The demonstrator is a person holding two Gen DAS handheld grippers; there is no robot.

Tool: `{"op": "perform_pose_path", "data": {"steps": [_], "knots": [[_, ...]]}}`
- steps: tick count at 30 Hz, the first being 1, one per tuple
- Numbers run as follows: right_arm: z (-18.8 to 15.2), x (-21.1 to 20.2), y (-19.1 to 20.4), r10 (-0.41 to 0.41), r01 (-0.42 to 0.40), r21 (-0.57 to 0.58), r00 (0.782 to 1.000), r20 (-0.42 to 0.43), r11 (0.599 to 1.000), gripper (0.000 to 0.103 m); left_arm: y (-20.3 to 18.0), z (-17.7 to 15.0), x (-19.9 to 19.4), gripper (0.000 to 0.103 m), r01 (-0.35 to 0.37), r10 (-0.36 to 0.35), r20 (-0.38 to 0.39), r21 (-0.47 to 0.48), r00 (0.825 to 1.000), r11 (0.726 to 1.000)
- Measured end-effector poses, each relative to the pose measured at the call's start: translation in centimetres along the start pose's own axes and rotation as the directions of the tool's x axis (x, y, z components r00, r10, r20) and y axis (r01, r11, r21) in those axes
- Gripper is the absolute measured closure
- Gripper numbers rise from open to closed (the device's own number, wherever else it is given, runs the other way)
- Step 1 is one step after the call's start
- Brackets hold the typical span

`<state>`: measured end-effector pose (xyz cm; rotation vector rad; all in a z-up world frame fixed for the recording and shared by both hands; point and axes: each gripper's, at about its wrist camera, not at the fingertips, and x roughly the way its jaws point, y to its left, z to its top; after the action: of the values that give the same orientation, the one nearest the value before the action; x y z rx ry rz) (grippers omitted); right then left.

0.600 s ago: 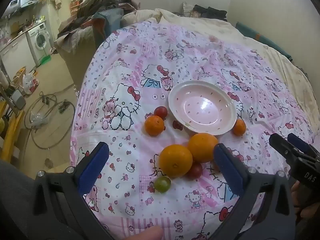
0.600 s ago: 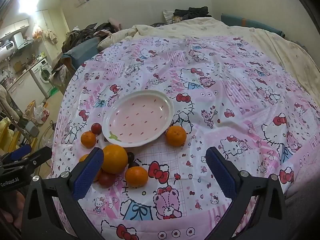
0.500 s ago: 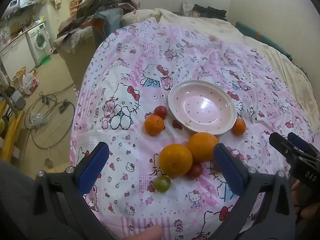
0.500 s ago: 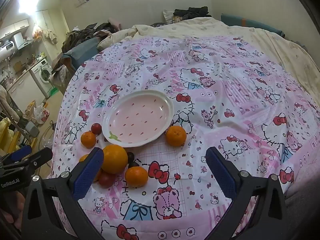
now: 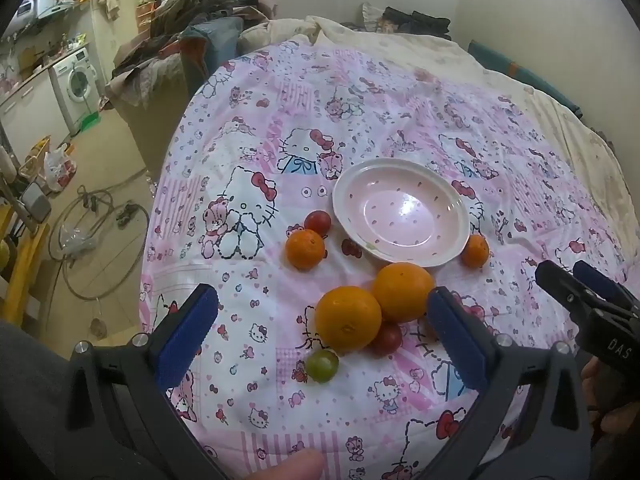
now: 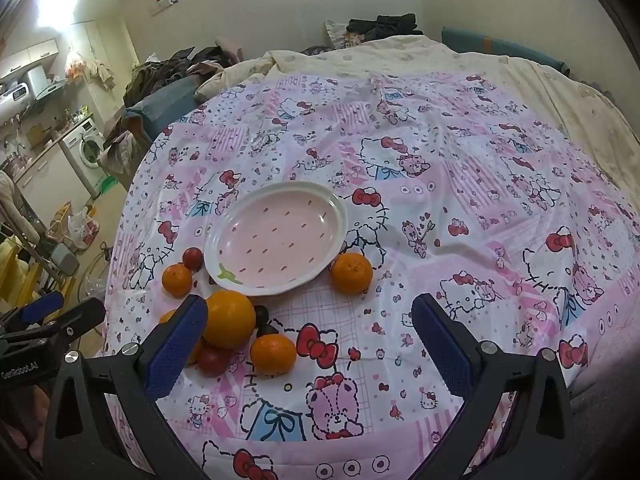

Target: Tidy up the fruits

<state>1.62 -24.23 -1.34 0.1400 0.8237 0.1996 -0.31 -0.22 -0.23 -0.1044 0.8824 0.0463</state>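
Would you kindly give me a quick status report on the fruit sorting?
Left tool and right tool open, empty, above the bedspread. Plate empty; oranges, tomatoes all around it. Nothing blocking the plate.

My left tongs [image 5: 320,332] gape wide over the bed [image 5: 360,92]. Between them sit two oranges [image 5: 347,318], touching, with a red tomato [image 5: 389,339] and a green one [image 5: 322,365] just beside. The plate [image 5: 452,200] lies bare beyond.
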Motion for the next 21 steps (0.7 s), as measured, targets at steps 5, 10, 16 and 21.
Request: {"op": "perform_pose_path", "data": {"steps": [5, 10, 16, 21], "knots": [[0.17, 0.05, 0.09, -0.003, 0.003, 0.000, 1.000, 0.005, 1.000, 0.000, -0.31, -0.11, -0.21, 0.000, 0.000, 0.000, -0.001, 0.002, 1.000, 1.000], [0.07, -0.13, 0.00, -0.002, 0.002, 0.001, 1.000, 0.004, 1.000, 0.000, -0.40, -0.04, -0.22, 0.000, -0.001, 0.001, -0.005, 0.005, 1.000, 1.000], [-0.08, -0.20, 0.10, -0.005, 0.005, 0.006, 1.000, 0.007, 1.000, 0.000, -0.27, 0.15, -0.04, 0.000, -0.002, 0.002, -0.013, 0.006, 1.000, 1.000], [0.02, -0.26, -0.11, -0.005, 0.005, 0.007, 1.000, 0.011, 1.000, 0.000, -0.25, 0.14, -0.05, 0.000, -0.001, 0.001, -0.013, 0.003, 1.000, 1.000]]}}
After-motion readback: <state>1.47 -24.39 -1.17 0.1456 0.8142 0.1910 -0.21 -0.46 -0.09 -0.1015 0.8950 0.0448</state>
